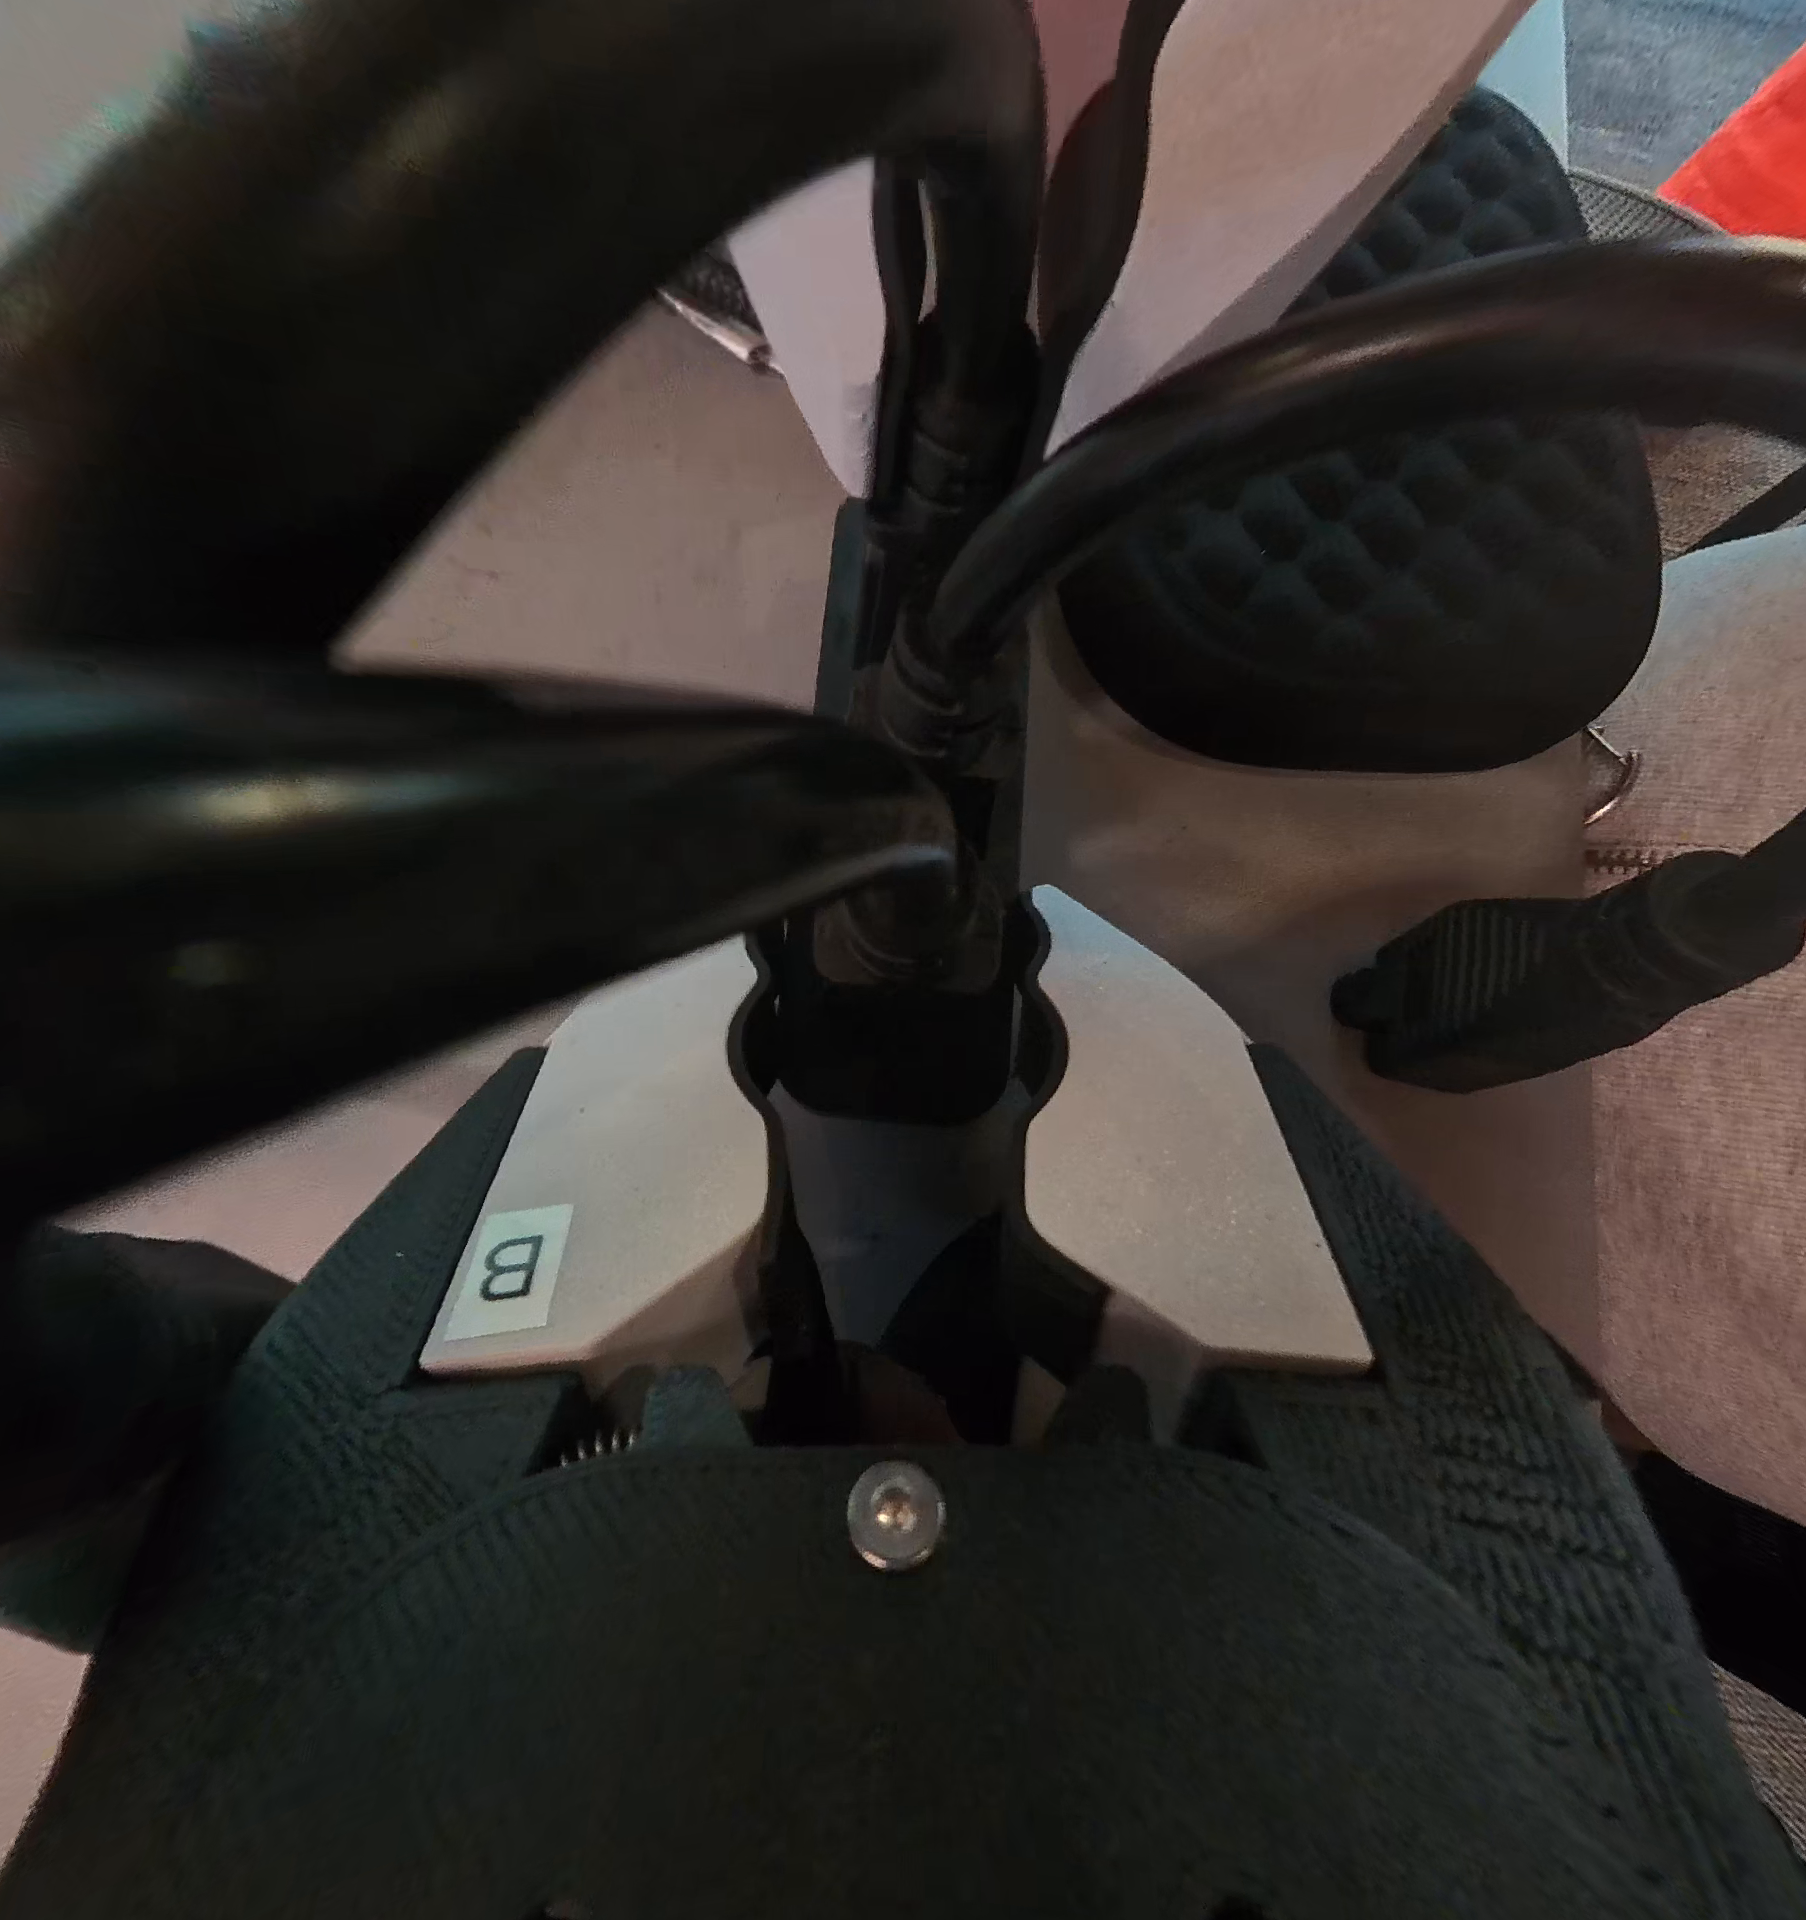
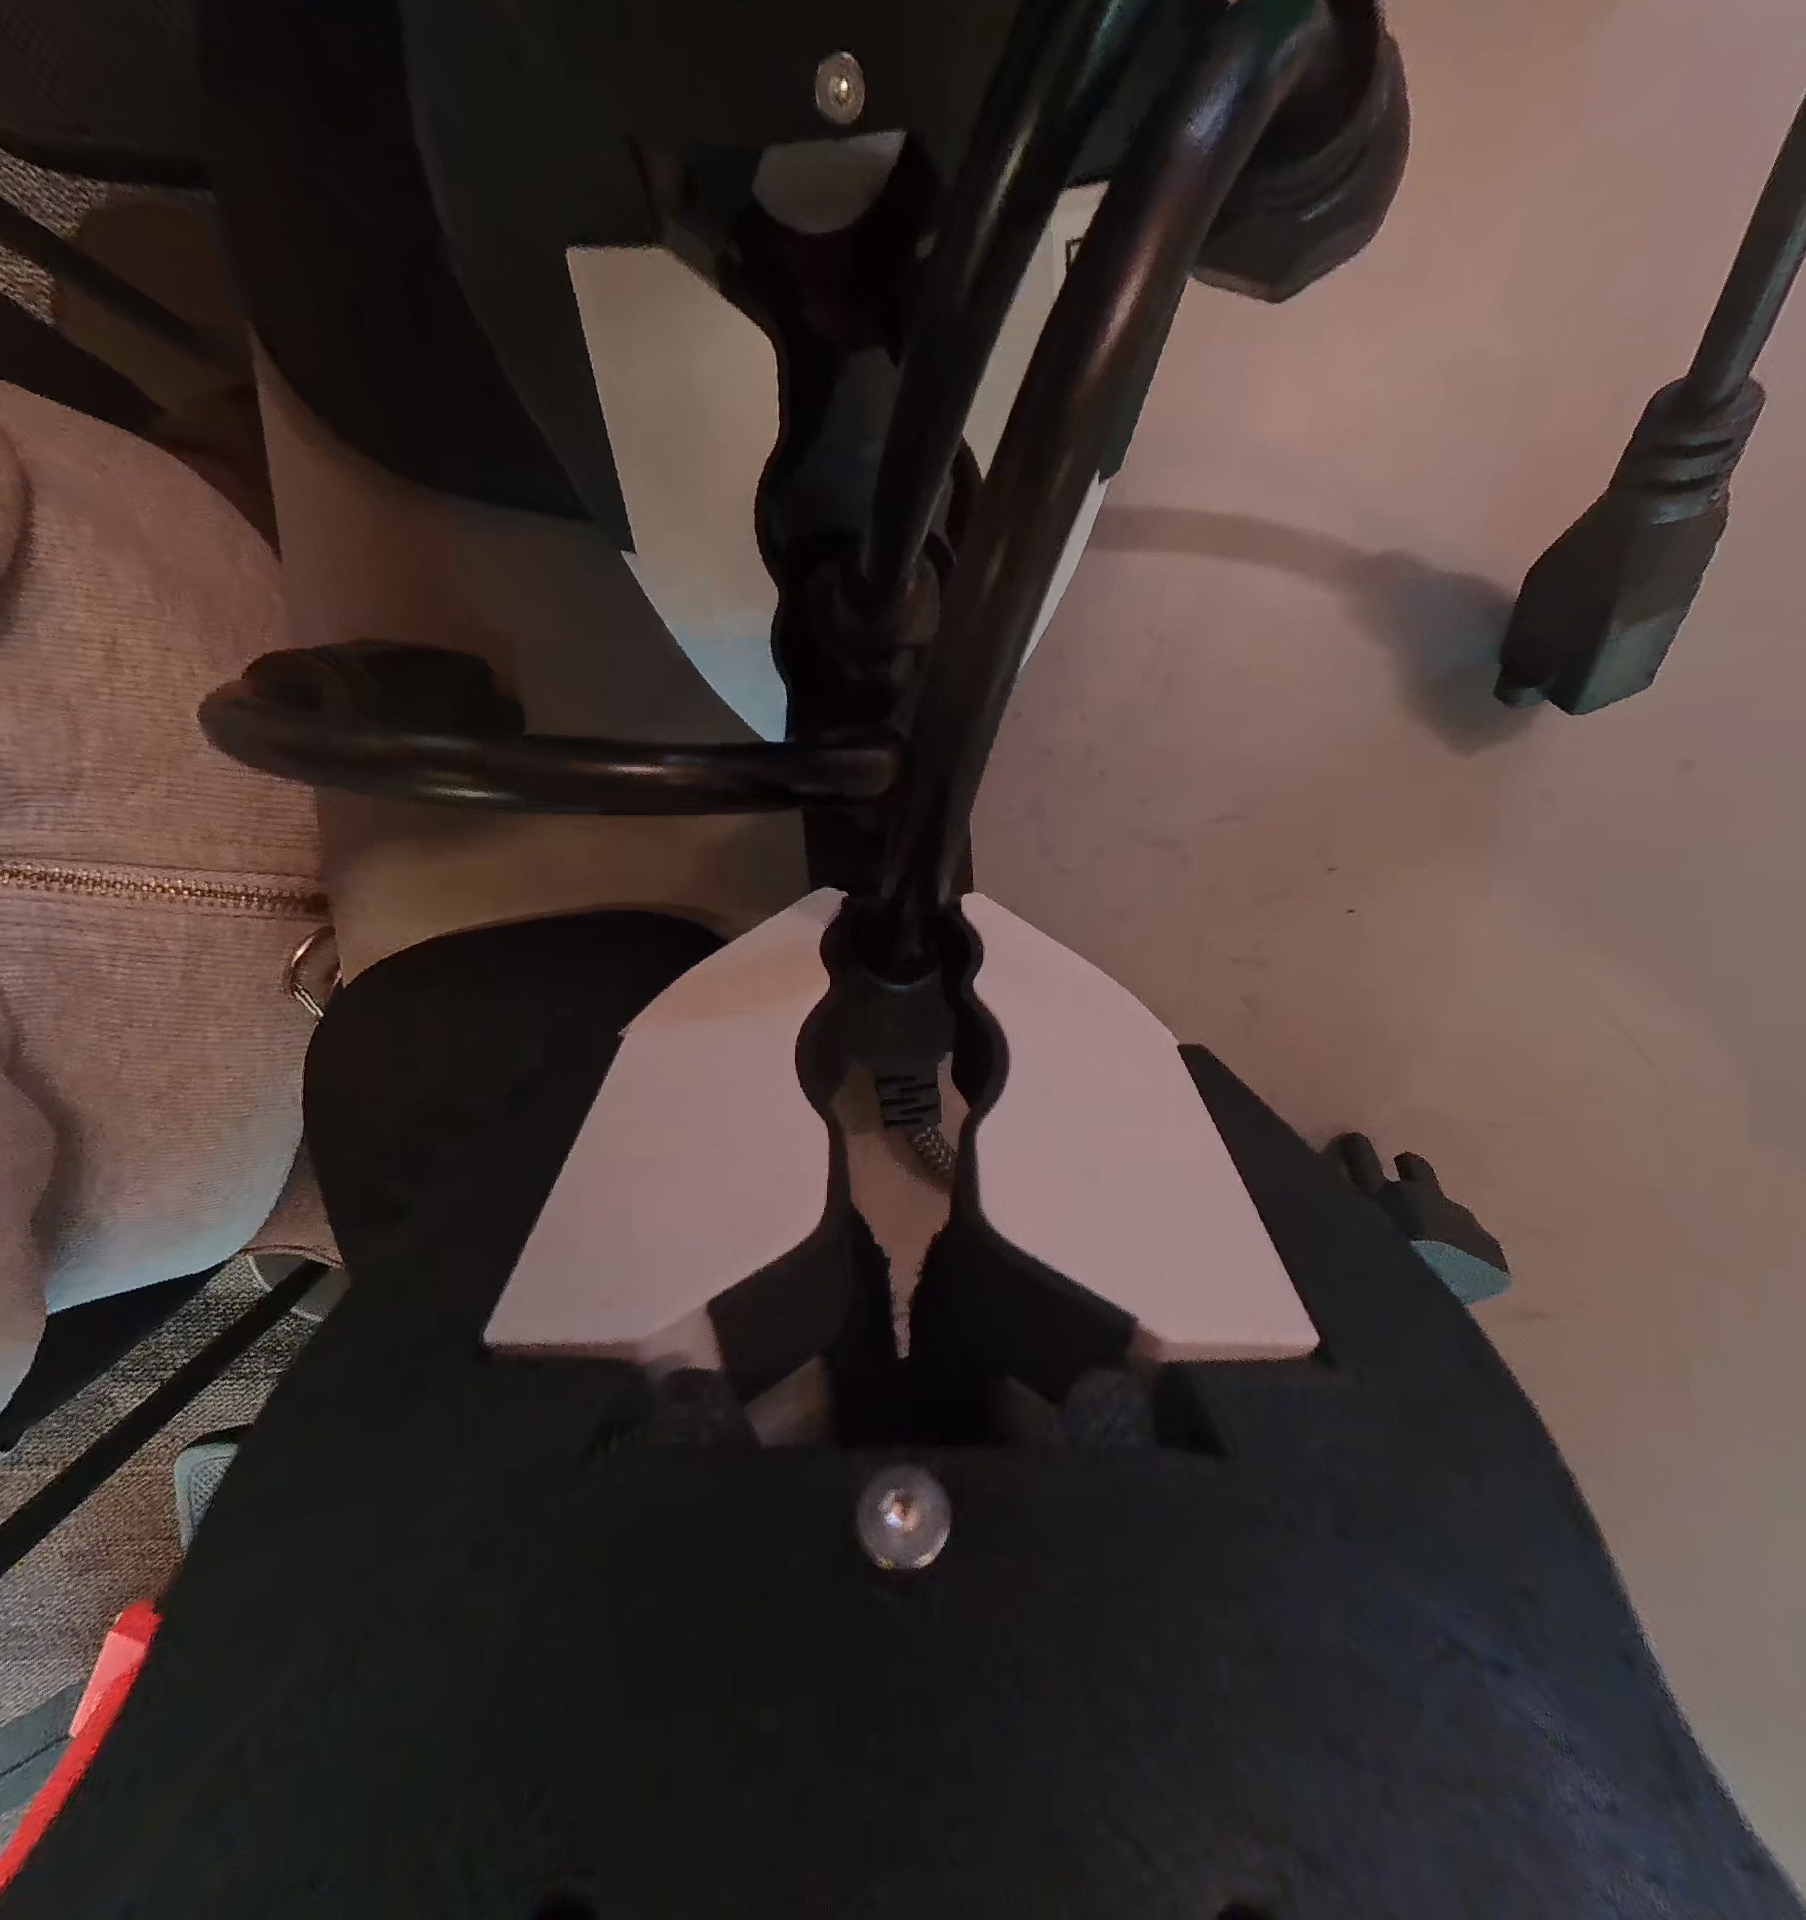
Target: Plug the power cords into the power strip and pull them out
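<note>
My left gripper (image 1: 899, 935) is shut on a bundle of black power cords (image 1: 1294, 343), gripping a black plug body between its white fingers. My right gripper (image 2: 899, 925) faces it tip to tip and is shut on the same bundle (image 2: 1075, 364), around a black connector end. Each gripper shows in the other's view: the right one in the left wrist view (image 1: 940, 488), the left one in the right wrist view (image 2: 868, 675). Cord loops arch between and over the fingers. No power strip shows in either view.
A loose black plug (image 2: 1626, 561) lies on the pale table (image 2: 1398, 935). Another plug end (image 1: 1564, 977) lies near a person's pink zipped top (image 1: 1730, 1195), and also shows in the right wrist view (image 2: 359, 670). A red object (image 1: 1782, 135) sits beyond. One gripper's finger ends stand about 6 centimeters off the other's.
</note>
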Motion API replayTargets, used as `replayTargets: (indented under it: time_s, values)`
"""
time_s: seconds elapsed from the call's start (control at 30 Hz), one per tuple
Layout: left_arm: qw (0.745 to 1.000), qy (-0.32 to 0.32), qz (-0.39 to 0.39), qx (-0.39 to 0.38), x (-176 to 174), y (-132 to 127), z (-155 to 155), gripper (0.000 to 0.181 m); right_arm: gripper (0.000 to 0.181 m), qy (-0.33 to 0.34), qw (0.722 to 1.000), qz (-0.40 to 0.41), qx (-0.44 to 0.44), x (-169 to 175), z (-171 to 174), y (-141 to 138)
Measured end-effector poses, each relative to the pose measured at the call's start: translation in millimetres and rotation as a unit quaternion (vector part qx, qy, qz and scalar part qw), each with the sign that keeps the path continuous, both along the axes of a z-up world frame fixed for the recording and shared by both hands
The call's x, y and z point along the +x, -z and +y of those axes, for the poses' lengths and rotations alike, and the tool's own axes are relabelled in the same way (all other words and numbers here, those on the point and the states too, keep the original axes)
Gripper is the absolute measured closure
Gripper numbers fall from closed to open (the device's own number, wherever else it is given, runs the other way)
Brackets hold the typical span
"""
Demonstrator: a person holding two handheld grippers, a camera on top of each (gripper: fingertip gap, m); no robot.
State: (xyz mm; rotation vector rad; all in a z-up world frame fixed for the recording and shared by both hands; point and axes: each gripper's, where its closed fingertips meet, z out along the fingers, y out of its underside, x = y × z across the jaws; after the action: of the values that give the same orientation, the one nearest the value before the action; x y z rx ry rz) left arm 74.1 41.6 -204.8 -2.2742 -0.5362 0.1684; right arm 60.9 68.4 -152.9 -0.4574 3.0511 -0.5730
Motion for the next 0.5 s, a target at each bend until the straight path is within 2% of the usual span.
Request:
replayTargets:
  time_s: [0.5]
  values:
    - [1.000, 0.000, -0.001, 0.000, -0.2, -0.5, 0.0, 0.139, 0.165, 0.002, 1.000, -0.007, -0.008, 0.3, -2.2, -0.3]
